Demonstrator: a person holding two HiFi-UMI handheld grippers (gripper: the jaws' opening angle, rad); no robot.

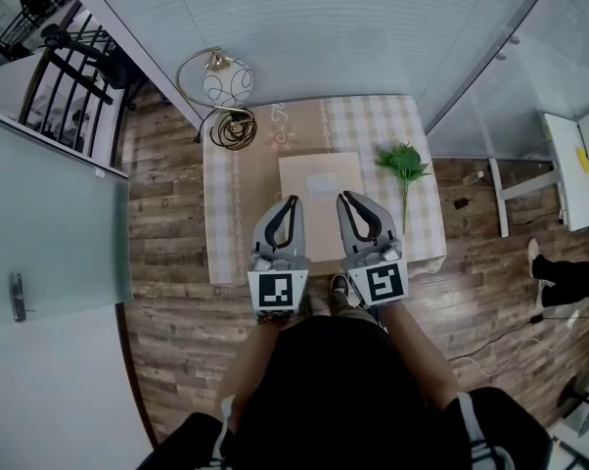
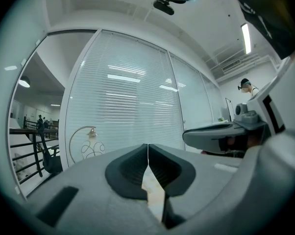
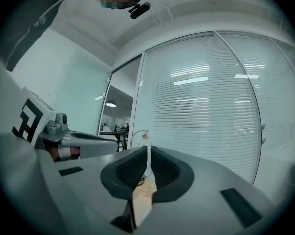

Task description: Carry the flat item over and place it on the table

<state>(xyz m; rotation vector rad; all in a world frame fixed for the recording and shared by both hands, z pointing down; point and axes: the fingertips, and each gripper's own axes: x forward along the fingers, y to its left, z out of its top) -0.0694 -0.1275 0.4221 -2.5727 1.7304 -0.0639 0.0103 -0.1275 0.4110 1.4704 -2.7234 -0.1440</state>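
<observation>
Beige and board-like, the flat item is found lying on the checked table, with the lamp to its left and the green sprig to its right. In the head view its near edge is overlapped by both grippers. The carrying and setting down are judged complete, with only withdrawal left. The left gripper is seen fully closed, its pads met along one seam with nothing clamped between them. The right gripper is all but closed, with a hairline slit through which the lamp is glimpsed, and nothing is held. Whether either gripper rests on the item cannot be told.
</observation>
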